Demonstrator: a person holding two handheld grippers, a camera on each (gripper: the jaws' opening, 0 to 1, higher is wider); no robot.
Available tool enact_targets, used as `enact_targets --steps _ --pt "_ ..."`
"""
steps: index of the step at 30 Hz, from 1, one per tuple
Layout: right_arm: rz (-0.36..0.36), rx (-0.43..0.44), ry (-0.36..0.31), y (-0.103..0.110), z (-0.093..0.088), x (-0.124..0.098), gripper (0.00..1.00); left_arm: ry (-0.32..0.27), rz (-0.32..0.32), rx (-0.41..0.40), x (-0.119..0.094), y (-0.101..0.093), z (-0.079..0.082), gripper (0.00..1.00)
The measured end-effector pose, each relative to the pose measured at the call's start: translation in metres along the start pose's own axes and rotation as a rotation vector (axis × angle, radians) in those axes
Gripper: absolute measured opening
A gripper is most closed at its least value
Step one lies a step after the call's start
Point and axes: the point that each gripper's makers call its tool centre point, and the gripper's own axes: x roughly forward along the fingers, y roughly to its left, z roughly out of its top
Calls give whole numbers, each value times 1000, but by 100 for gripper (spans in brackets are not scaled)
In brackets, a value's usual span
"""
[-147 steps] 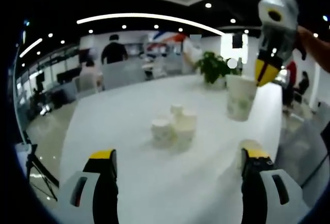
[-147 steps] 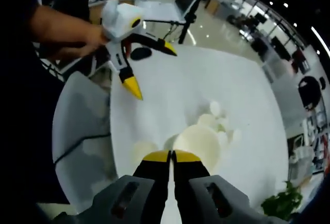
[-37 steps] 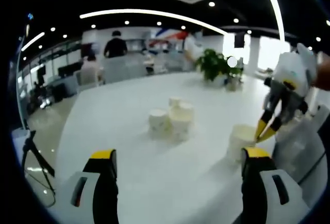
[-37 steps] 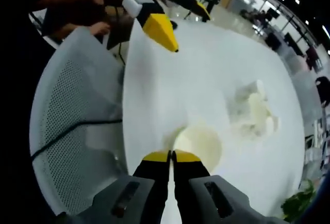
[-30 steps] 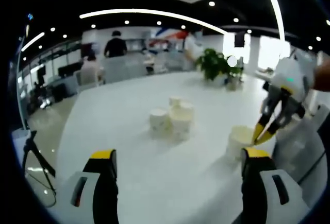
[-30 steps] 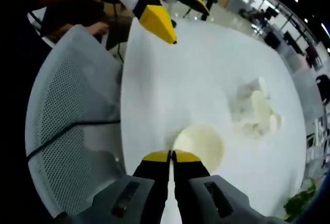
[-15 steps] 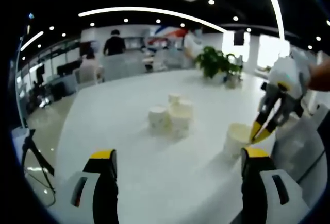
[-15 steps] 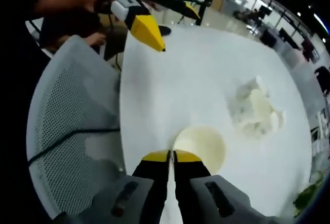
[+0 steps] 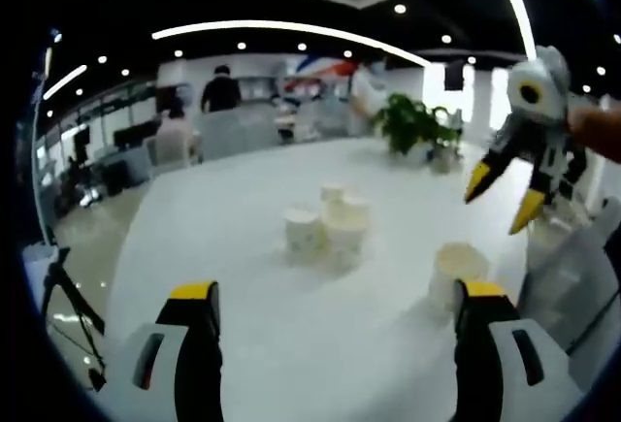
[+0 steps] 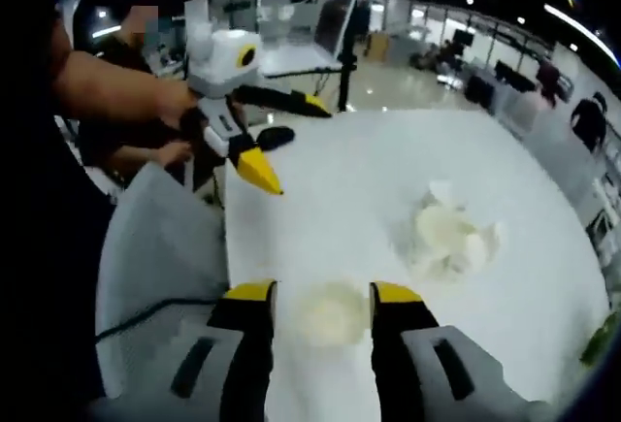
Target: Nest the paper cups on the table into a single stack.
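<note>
1. The right claw [image 9: 503, 196] hangs above the white surface [image 9: 243, 276] with its jaws apart and nothing between them. In the right gripper view the single cup [image 10: 328, 311] stands just beyond the two yellow tips.
2. The left claw [image 10: 291, 141] is also spread wide and empty, held over the near edge of the surface.
3. The single cup [image 9: 456, 272] stands alone near the edge of the surface, beside a mesh chair [image 10: 160, 247]. The cluster of cups [image 9: 328, 228] stands well apart from it, toward the middle.
4. I judge that the step in hand is to fetch the next cup from the cluster and bring it to the single cup.
5. To do it well, take the cup by one side of its rim, keep it level, and lower it straight into the waiting mouth.
6. The single cup stands upright with its mouth pointing up, and its long axis is vertical.
7. The cups of the cluster look upright too; their exact number I cannot tell.
</note>
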Motion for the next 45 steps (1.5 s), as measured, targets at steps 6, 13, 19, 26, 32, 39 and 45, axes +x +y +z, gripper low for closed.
enact_targets --steps 6,13,19,26,32,39,45 --pt "-115 114 -132 -46 5 -22 43 -14 -11 22 -2 8 6 98" --pt "-179 72 -202 -65 -13 -40 49 -42 -32 -33 -5 1 7 99" --pt "-240 97 -270 -76 -28 -45 63 -37 -47 0 -2 -7 9 99" --pt "-311 193 -342 -92 -53 -48 72 -23 -58 8 1 -9 6 99" --pt "-337 213 -370 -91 -67 -54 76 -57 24 41 -2 3 9 99" --pt "-362 183 -321 -88 -89 -59 91 -68 73 22 -6 15 3 99" --pt "-361 199 -306 -88 -105 -59 100 -40 47 9 -5 7 -7 99"
